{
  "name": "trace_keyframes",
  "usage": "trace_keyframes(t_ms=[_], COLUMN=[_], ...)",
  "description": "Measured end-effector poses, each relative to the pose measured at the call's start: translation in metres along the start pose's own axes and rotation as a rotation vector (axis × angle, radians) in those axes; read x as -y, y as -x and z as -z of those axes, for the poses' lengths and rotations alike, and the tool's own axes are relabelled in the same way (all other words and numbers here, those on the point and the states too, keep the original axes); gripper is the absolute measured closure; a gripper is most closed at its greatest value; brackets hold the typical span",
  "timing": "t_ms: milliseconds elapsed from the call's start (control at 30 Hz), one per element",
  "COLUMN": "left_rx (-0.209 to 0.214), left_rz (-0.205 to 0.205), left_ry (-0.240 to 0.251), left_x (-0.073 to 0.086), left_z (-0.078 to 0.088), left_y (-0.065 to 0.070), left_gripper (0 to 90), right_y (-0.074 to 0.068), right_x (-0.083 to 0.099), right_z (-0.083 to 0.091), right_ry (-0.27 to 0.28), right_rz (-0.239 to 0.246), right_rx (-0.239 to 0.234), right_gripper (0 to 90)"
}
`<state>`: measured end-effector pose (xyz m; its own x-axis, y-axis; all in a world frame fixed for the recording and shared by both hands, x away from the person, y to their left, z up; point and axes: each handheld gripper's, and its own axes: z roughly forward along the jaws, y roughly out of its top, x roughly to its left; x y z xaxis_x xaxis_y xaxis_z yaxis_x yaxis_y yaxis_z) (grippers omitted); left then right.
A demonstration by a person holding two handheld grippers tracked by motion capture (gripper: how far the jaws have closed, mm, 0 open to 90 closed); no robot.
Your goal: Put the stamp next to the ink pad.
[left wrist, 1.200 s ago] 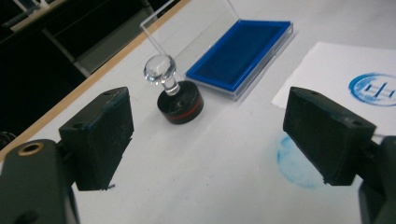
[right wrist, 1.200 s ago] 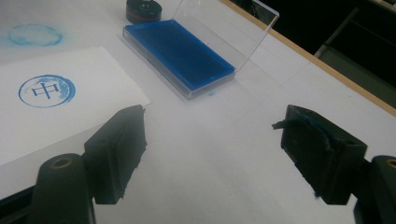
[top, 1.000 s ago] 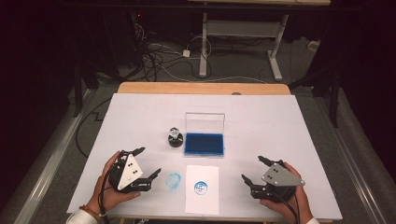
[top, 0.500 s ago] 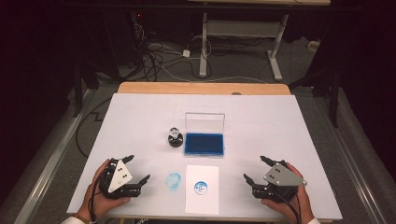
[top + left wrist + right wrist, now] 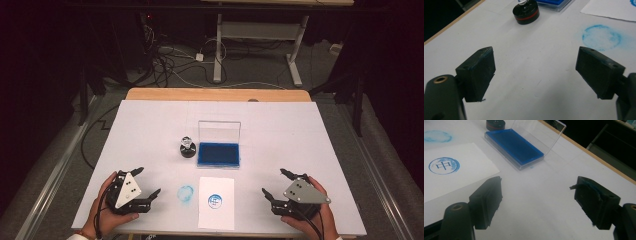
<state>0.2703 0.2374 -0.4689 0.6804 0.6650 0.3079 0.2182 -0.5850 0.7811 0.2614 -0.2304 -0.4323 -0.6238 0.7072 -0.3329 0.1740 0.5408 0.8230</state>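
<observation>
While both hands rest apart, left gripper (image 5: 147, 184) and right gripper (image 5: 272, 184) show spread jaws (nothing between), flanking the stamped paper (image 5: 216, 202).

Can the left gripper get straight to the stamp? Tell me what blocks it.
Probably yes. The left gripper is open, and bare table lies between it and the stamp; nothing blocks it.

Both hand-held grippers, left hand-held gripper (image 5: 148, 182) and right hand-held gripper (image 5: 274, 182), gape beside stamped paper (image 5: 216, 202).
</observation>
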Motion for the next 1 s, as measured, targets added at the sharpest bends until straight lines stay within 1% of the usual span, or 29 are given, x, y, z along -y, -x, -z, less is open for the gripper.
trace_keyframes(t_ms=[67,200,267,333,500,667,800,1000], left_rx=[0.003,0.007,0.008,0.008,0.008,0.013,0.013,0.016], left_rz=[0.004,0.001,0.013,0.013,0.005,-0.002,0.005,-0.004], left_ry=[0.007,-0.002,-0.004,0.0,0.005,-0.005,-0.002,-0.009], left_x=[-0.0006,0.0007,0.0011,0.0009,-0.0013,-0.0015,-0.0018,-0.0028], left_z=[0.0006,-0.0014,-0.0024,-0.0013,-0.0011,-0.0038,-0.004,-0.0061], left_y=[-0.0006,-0.0024,-0.0035,-0.0038,-0.0022,-0.0022,-0.0031,-0.0017], left_gripper=[15.8,15.8,15.8,15.8,15.8,15.8,15.8,15.8], right_y=[-0.0008,-0.0011,-0.0001,-0.0003,-0.0015,-0.0011,-0.0012,-0.0024], right_x=[-0.0011,-0.0002,0.0002,0.0006,0.0009,0.0018,0.0025,0.0047], right_z=[-0.0002,-0.0026,-0.0032,-0.003,-0.0012,-0.0001,-0.0001,0.0001], right_ry=[0.001,-0.01,-0.013,-0.012,-0.012,-0.012,-0.015,-0.023], right_rz=[-0.001,0.005,-0.001,0.002,0.004,0.002,0.003,0.001], right_rx=[0.002,-0.003,-0.003,-0.004,-0.004,0.001,0.002,-0.002], right_gripper=[22.5,22.5,22.5,22.5,22.5,22.5,22.5,22.5])
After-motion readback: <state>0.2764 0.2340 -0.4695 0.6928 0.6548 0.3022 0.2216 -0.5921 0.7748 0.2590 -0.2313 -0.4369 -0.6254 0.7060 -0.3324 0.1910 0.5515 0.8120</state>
